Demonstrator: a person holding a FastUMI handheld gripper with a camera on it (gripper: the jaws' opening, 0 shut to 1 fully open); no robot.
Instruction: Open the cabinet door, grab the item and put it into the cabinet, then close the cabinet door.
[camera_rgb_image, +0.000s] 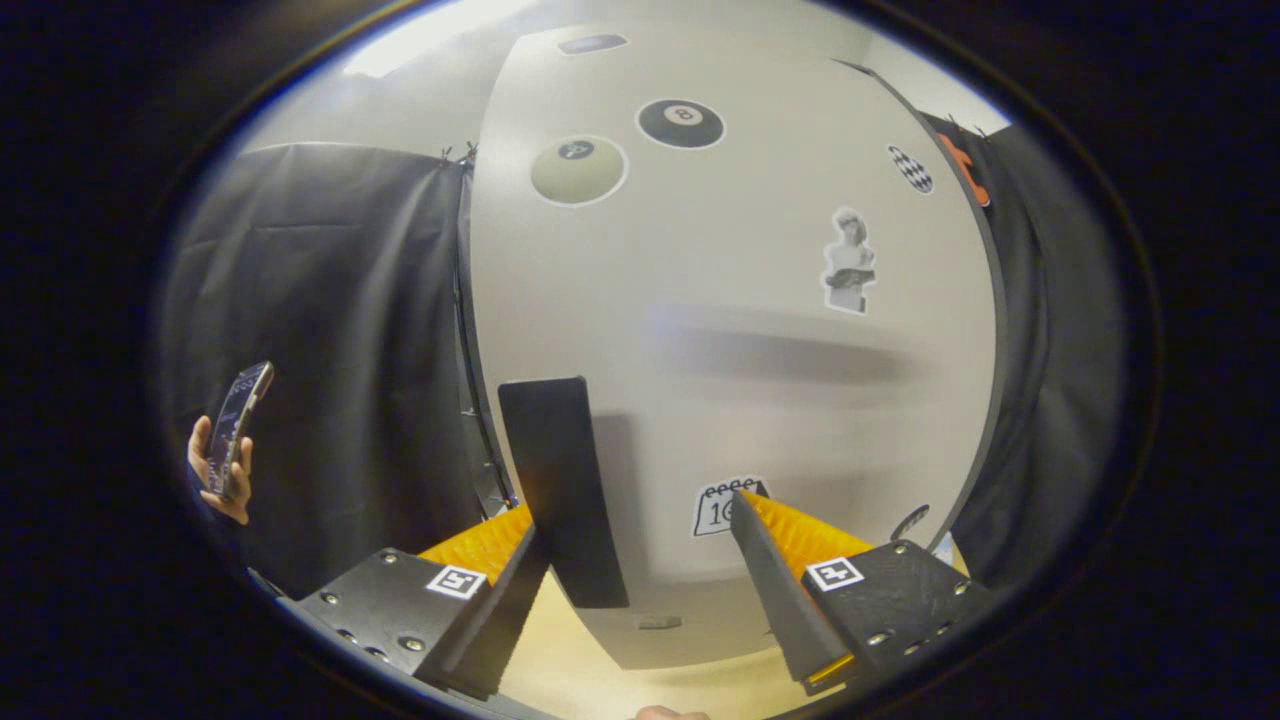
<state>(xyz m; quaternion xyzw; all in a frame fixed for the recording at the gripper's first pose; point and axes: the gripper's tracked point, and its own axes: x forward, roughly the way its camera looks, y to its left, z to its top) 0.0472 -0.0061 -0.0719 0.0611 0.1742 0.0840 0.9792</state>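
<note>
A pale grey cabinet door (740, 330) with several stickers stands close in front of me and looks closed. Its dark flat handle (562, 490) runs upright near the door's left edge. My gripper (640, 520) is open. The handle sits between the two fingers, hard against the left finger (495, 545), while the right finger (790, 540) stands well apart from it in front of the door's lower part. Nothing is pressed between the fingers.
A black cloth wall (340, 330) hangs left of the cabinet and again at its right. A person's hand (215, 470) holds a phone (236, 425) at the left. A light wooden surface (640, 680) lies under the cabinet.
</note>
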